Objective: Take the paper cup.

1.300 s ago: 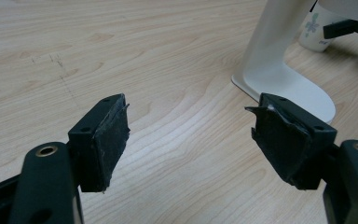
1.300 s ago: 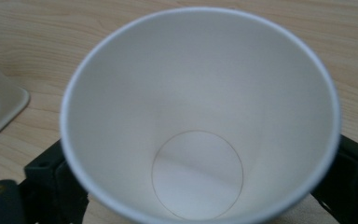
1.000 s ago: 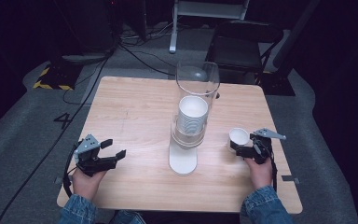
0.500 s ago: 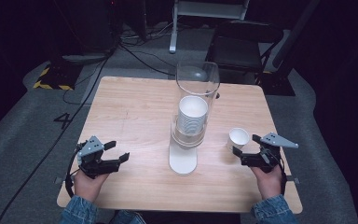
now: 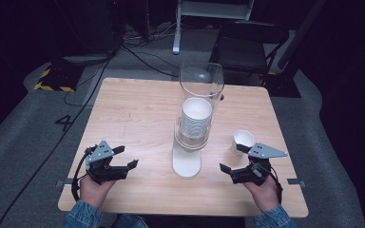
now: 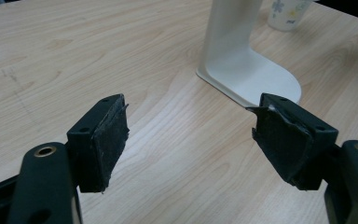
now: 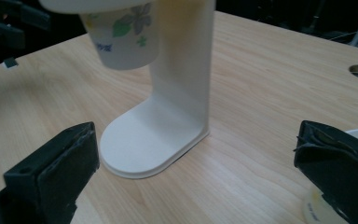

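Two claws, left claw (image 5: 126,156) and right claw (image 5: 232,158), both gaping, empty, low over light wood desk (image 5: 138,109). Cup dispenser (image 5: 192,135) mid-desk, loose paper cup (image 5: 243,140) just beyond right claw. Dark room, grey carpet (image 5: 24,128), cables, chair (image 5: 247,45) behind.

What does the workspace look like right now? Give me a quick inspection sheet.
Surface: wooden table, bare apart from the items below; faint pencil marks at left.
Job's things: cup dispenser, clear tube on a white stand, holding a cup stack; single paper cup standing upright beside the right gripper.
Clutter: nothing seen.
Grippers: left gripper open, holding nothing; right gripper open, holding nothing, jaws apart from the cup.
Cables: each gripper's cable trails by the wrist; more cables lie on the floor behind.
Surroundings: dark room, chair behind the table, grey floor.
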Demonstrator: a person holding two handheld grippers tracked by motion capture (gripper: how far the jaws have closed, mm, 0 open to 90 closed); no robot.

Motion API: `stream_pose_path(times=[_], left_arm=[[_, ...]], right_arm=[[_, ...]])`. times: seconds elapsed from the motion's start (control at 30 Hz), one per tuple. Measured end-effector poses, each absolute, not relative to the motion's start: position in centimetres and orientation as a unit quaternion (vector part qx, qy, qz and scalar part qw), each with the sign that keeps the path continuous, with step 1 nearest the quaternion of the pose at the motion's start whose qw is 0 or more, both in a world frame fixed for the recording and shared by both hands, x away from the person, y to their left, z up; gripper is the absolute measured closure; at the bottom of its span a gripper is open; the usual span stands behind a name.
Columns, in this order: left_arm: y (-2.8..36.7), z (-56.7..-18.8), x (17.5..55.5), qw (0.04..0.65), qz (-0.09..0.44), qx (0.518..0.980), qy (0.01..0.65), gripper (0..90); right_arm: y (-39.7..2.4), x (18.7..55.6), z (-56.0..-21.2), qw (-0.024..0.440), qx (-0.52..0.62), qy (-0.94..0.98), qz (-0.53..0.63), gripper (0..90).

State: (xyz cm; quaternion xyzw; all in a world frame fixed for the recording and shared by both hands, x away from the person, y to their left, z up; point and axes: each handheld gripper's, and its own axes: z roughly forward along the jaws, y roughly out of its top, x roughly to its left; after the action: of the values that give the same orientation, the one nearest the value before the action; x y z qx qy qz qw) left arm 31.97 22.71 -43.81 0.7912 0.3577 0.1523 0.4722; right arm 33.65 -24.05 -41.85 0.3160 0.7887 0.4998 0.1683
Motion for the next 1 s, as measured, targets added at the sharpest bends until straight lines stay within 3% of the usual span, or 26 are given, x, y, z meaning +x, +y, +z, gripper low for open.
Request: stream_pose_path(times=[0.6, 1.0], left_arm=[[20.6, -44.6, 32.1, 0.458, 0.13, 0.813, 0.335, 25.6], [20.5, -45.3, 32.6, 0.436, 0.118, 0.823, 0.345, 25.6]], right_arm=[[-20.7, 34.1, -45.0, 0.108, 0.313, 0.817, 0.472, 0.3], [-20.7, 35.0, -46.8, 0.124, 0.342, 0.824, 0.435, 0.4]])
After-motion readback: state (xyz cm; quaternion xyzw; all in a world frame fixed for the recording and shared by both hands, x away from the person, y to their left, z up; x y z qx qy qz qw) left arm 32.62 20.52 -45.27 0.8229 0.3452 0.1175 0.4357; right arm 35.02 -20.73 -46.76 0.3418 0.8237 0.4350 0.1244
